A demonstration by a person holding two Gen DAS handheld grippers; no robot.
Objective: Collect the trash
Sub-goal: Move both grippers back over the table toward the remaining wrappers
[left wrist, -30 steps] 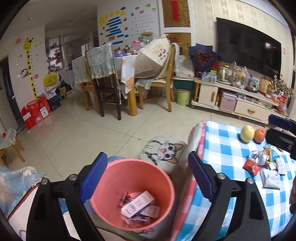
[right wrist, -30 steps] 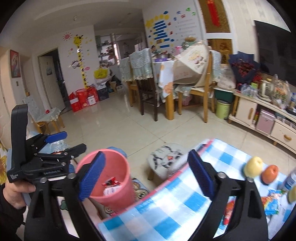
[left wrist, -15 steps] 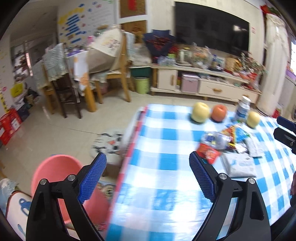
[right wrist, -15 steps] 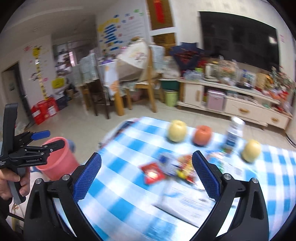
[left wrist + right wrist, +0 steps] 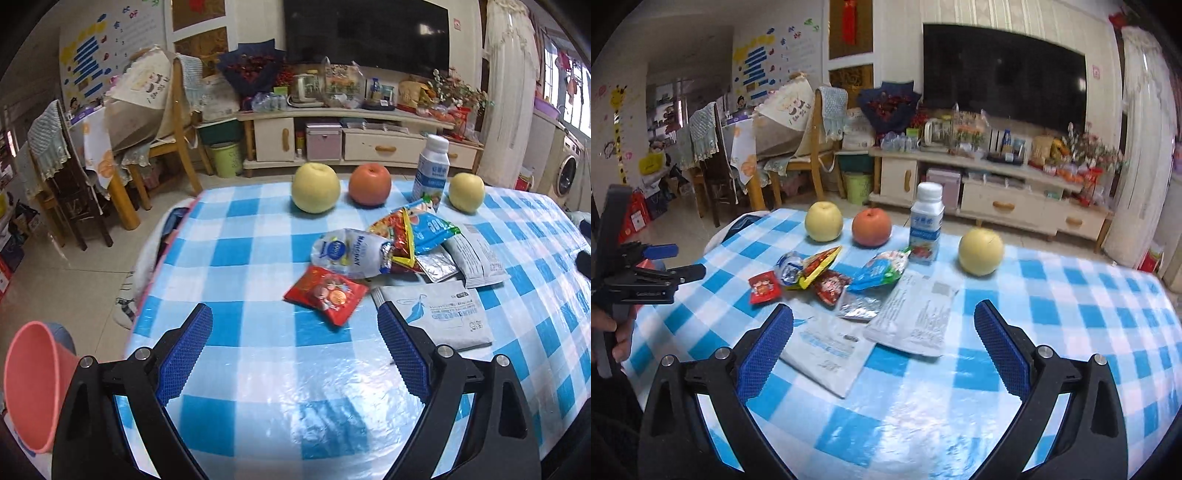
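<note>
Left wrist: left claw (image 5: 293,328) wide, empty; right claw (image 5: 882,332) likewise; crumpled wrapper (image 5: 351,251) reads possibly "Majeday".

Wrappers heaped mid-frame on the checked cloth
Red packet (image 5: 327,293), crumpled clear bag (image 5: 349,251), flat white pouches (image 5: 439,314); pink bin (image 5: 31,384) lower left.

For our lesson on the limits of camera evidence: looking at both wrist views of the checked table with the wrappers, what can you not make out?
- Pink bin: left wrist view, cut off by the left edge; its contents are not visible.
- Printing on the white pouch: right wrist view, too small and blurred to read.
- Silver wrapper: left wrist view, partly covered by the blue wrapper.
- Items on the TV cabinet: too small to identify.
</note>
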